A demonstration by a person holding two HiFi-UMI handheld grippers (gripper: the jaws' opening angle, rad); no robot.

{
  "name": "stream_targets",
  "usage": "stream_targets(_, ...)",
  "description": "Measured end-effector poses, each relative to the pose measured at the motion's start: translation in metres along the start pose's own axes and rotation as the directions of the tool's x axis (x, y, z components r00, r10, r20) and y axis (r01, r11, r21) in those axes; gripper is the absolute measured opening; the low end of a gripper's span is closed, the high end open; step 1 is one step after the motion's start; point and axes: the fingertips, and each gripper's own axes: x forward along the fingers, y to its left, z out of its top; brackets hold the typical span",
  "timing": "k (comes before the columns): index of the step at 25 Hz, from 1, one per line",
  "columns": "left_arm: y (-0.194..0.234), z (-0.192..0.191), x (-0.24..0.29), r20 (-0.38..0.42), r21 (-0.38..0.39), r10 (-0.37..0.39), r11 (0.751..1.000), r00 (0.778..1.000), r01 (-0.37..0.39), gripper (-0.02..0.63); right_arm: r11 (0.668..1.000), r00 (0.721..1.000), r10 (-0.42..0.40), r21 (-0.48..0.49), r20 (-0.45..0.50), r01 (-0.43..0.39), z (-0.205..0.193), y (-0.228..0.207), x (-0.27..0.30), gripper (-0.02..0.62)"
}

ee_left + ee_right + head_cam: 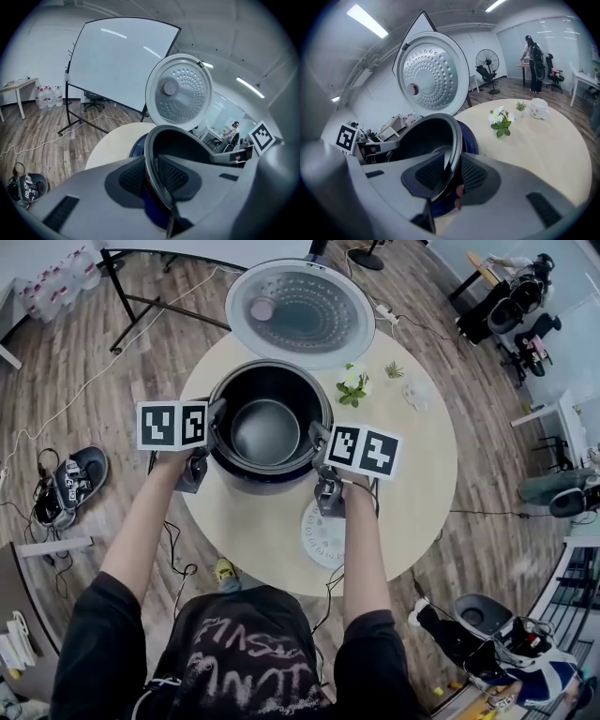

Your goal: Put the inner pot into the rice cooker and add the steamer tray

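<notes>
pot: black metal inner pot (267, 427) sits low inside the dark-blue round rice cooker (274, 487), towards the tabletop's left edge | grip: left gripper (217, 416) and right gripper (317, 436) each pinch opposite sides of the pot's rim | risk: uneven release probably tilts the pot and jams it against the cooker wall | pending: white perforated steamer tray (317, 540) at the near edge

Black inner pot (267, 432), navy rice cooker (471, 138), beige table (412, 484)

Bright, even light from ceiling strip lights (368, 21); fisheye edges bend (corners go black).
</notes>
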Motion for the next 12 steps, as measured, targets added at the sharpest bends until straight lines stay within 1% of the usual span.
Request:
stream_targets(8, 0.0065, -0.0100, 0.0057, -0.045, 0.034, 0.033, 0.999, 0.998, -0.032, 0.101, 1.000, 1.000, 0.002, 0.003, -0.011, -0.002, -0.0048, -0.0013, 0.0053, 0.106)
stream_targets(12, 0.0079, -0.0105, 0.0074, -0.056, 0.074, 0.052, 0.996, 0.997, -0.048, 0.106, 1.000, 1.000, -0.002, -0.015, 0.001, 0.002, -0.0044, -0.0009, 0.0054, 0.107)
